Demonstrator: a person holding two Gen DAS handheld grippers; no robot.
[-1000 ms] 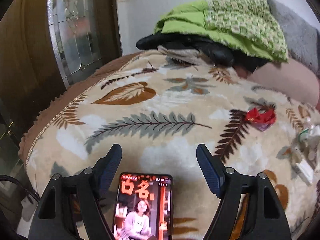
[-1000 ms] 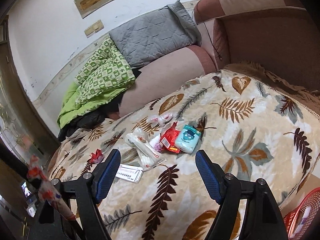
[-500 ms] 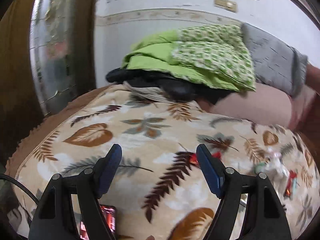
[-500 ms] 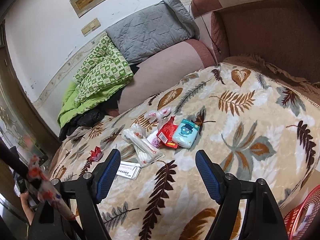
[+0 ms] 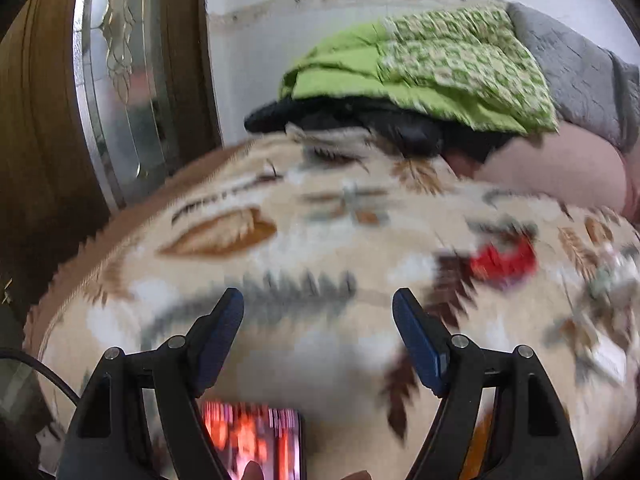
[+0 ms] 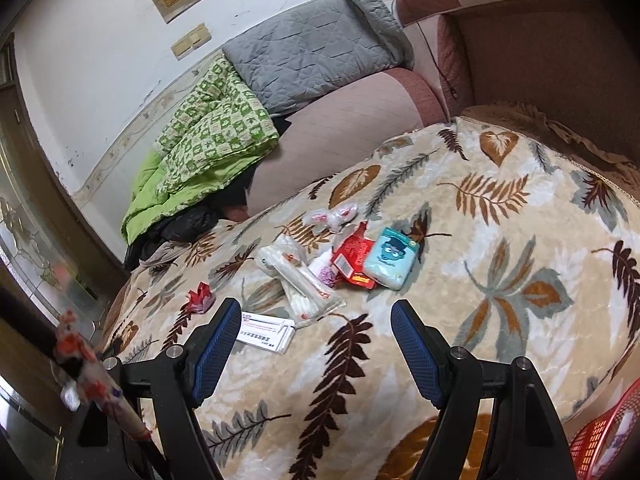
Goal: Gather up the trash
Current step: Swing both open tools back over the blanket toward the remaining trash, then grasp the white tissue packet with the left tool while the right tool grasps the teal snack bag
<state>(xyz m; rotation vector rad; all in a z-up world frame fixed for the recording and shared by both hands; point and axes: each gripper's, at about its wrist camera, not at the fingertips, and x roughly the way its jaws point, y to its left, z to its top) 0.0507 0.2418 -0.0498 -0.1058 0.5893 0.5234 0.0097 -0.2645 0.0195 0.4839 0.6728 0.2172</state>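
Trash lies on a leaf-patterned blanket [image 6: 500,216] over a bed. In the right wrist view I see a crumpled red wrapper [image 6: 200,298], a white paper slip [image 6: 266,332], a clear plastic bag of white sticks [image 6: 300,280], a red packet [image 6: 354,258], a light blue tissue pack [image 6: 392,258] and small pink-and-clear wrappers [image 6: 332,216]. My right gripper [image 6: 312,338] hangs open above the blanket, just short of the pile, holding nothing. In the blurred left wrist view my left gripper [image 5: 318,330] is open and empty, with the red wrapper [image 5: 504,260] ahead to its right.
A phone with a lit screen [image 5: 252,440] lies at the blanket's near edge. Green quilt [image 6: 208,140], grey pillow [image 6: 312,52] and dark clothes [image 5: 404,128] are piled at the head. A red mesh basket [image 6: 604,436] sits low right. A glass-panelled wooden door [image 5: 120,80] stands left.
The left wrist view has swung back left and down, so the phone shows more and the red wrapper sits further right. The right gripper has edged slightly closer to the pile.
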